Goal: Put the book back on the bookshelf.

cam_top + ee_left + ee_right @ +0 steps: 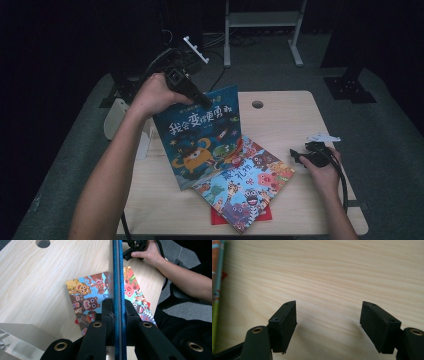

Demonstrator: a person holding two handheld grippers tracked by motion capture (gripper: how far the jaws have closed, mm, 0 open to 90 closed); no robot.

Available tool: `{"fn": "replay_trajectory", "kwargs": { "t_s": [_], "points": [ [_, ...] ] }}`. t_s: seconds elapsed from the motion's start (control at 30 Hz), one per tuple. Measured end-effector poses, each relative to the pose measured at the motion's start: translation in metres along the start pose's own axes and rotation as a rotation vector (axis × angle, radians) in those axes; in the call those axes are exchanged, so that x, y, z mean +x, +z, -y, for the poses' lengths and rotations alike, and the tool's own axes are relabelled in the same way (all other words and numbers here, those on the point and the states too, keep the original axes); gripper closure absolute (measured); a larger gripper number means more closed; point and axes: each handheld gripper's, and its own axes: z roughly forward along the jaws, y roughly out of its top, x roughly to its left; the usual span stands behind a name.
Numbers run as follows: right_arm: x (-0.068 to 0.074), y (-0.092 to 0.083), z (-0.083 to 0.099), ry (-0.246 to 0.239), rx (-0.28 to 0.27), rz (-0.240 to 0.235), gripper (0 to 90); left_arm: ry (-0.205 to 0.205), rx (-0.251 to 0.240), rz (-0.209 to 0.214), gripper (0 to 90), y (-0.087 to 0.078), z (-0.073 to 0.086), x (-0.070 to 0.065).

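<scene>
Left hand-held gripper [204, 103] clamped on blue book's [199, 137] top edge, book tilted up above animal book [245, 185] lying on table [280, 117], right hand-held gripper [328, 326] wide apart, nothing between, over bare table right of books

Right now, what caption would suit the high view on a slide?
Left tool lifts a blue picture book off two others while the right tool rests open.

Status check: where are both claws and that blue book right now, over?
Left claw shut on blue book, book tilted up on edge. Right claw open, nothing between jaws, over bare table. Colourful animal book flat beside the blue one; nothing blocking.
</scene>
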Motion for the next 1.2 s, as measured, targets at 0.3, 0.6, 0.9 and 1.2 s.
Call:
{"fn": "replay_trajectory", "kwargs": {
  "t_s": [0.3, 0.6, 0.9, 1.2],
  "points": [
    [0.000, 0.001, 0.000, 0.004, 0.030, 0.009, 26.0, 0.021, 0.011, -0.044, 82.4, -0.006, 0.002, -0.006],
    [0.000, 0.002, 0.000, 0.009, 0.034, 0.006, 24.0, 0.006, -0.016, -0.067, 82.4, -0.019, 0.010, -0.007],
    [-0.001, 0.002, 0.000, 0.007, 0.035, 0.011, 22.4, -0.008, -0.045, -0.092, 82.4, -0.040, 0.030, -0.006],
    [-0.001, 0.003, -0.001, 0.012, 0.037, 0.013, 21.1, -0.048, -0.078, -0.105, 82.3, -0.065, 0.056, 0.000]
  ]
}}
